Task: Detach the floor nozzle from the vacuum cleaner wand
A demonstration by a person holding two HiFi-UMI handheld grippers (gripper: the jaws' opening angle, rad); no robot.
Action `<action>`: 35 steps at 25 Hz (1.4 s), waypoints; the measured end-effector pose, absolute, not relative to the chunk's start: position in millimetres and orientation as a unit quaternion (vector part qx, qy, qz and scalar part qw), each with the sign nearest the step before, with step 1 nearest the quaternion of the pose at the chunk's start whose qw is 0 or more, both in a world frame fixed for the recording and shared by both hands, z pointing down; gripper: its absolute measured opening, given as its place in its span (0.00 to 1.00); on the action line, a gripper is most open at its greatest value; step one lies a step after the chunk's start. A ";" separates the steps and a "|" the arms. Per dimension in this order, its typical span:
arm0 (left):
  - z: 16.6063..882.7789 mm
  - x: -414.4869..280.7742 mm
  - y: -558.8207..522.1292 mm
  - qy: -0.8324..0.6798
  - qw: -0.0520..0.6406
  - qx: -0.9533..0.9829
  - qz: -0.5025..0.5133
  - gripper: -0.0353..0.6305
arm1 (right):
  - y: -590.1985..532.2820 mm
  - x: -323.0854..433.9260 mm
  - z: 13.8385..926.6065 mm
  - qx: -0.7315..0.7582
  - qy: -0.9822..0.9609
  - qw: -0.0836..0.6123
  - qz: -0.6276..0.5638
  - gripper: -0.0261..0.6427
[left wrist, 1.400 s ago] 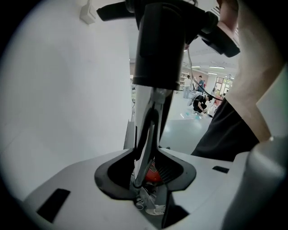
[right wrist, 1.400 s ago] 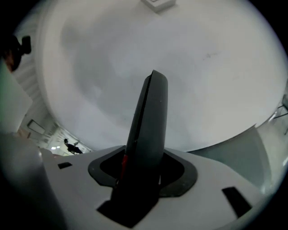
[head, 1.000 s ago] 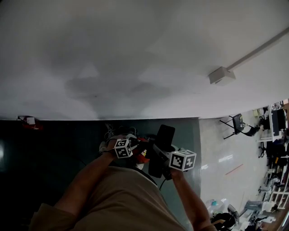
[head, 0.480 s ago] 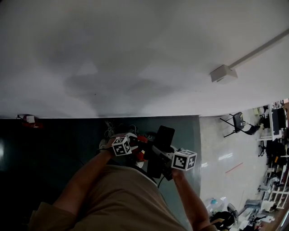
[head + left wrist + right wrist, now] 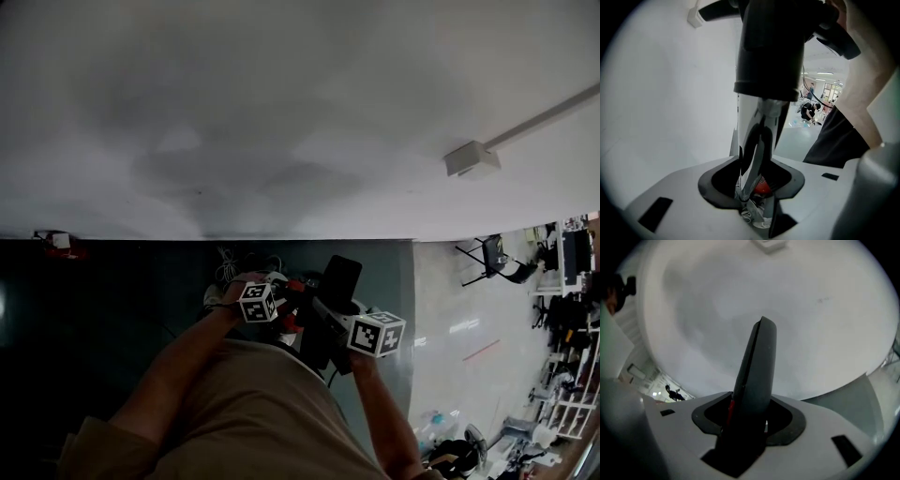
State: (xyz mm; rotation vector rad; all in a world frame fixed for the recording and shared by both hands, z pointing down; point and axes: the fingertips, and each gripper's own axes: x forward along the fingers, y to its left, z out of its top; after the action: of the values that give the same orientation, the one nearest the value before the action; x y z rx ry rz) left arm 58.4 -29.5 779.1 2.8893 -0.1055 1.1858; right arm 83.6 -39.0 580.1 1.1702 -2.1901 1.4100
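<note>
Nozzle (image 5: pixel 757 371) stands just right of the wand (image 5: pixel 749 122), clamped in the right tool (image 5: pixel 745 423); the left tool (image 5: pixel 754 187), jaws just eased slightly, grips the wand. Pull straight along the wand, I'd say.

The white wall (image 5: pixel 281 112) closes off the way ahead, with a tangle of cables (image 5: pixel 246 266) at its foot and the black vacuum cleaner (image 5: pixel 341 279) crowding the middle. Dark floor (image 5: pixel 94 309) lies open to the left. Pale floor (image 5: pixel 450 300) runs open to the right, as far as a chair (image 5: pixel 494 255) and shelves (image 5: pixel 574 412).
</note>
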 end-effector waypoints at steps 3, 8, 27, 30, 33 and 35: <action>777.0 55.2 -26.5 -0.037 0.011 0.926 0.375 0.29 | -38.6 88.7 586.8 0.350 -0.776 0.090 0.517 0.36; 781.7 63.9 -31.4 -0.035 0.014 0.921 0.387 0.29 | -46.7 101.5 591.5 0.309 -0.785 0.040 0.535 0.36; 784.3 73.6 -36.4 -0.005 0.004 0.919 0.394 0.29 | -52.5 115.6 585.7 0.350 -0.786 0.040 0.507 0.36; 782.5 77.2 -46.1 -0.005 0.001 0.917 0.398 0.29 | -58.0 104.4 571.1 0.437 -0.763 0.197 0.433 0.36; 781.0 74.5 -40.3 -0.007 0.003 0.920 0.391 0.29 | -53.3 109.9 573.5 0.410 -0.768 0.144 0.470 0.36; 782.8 77.9 -35.7 -0.006 0.005 0.922 0.388 0.29 | -49.2 123.2 580.1 0.387 -0.768 0.058 0.508 0.36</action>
State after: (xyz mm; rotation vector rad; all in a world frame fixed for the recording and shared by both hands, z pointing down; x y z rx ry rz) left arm 77.9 -35.7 782.8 2.8875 -0.0202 1.2141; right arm 123.2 -49.2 580.1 1.1726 -2.3272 1.5387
